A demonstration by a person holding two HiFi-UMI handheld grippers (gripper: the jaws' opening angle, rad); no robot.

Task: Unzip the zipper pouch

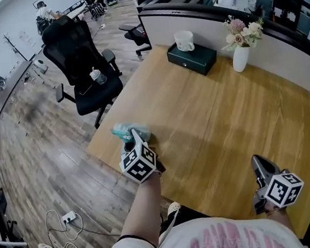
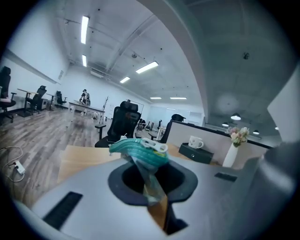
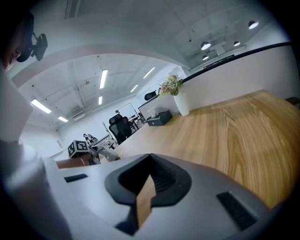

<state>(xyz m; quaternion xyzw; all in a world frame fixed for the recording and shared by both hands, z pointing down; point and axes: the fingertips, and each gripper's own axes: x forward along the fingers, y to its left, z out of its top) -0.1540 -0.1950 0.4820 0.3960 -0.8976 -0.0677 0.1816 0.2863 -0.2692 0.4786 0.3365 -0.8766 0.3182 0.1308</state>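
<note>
A person's pink top [image 1: 217, 243] fills the bottom edge of the head view, with 2 handheld grippers just ahead of it. The left gripper [image 1: 134, 136] is clamped on the zipper pouch [image 1: 122, 129], a teal pouch with a clear panel. Its 2 jaws pinch the clear part, and the teal zipper edge with its white pull [image 2: 154, 146] bunches just beyond the tips. Gripper and pouch are over the left edge of the wooden table [image 1: 230, 127]; whether the pouch touches the wood cannot be told.

The right gripper [image 1: 259, 163] is well apart to the right, jaws pressed together with nothing between them.

Far beyond both grippers stands a dark green box [image 1: 192, 57] with a white mug [image 1: 184, 40] on it, and to its right a white vase [image 1: 241, 57] of flowers. Left of the left gripper, off the table, is a black office chair [image 1: 80, 62].
</note>
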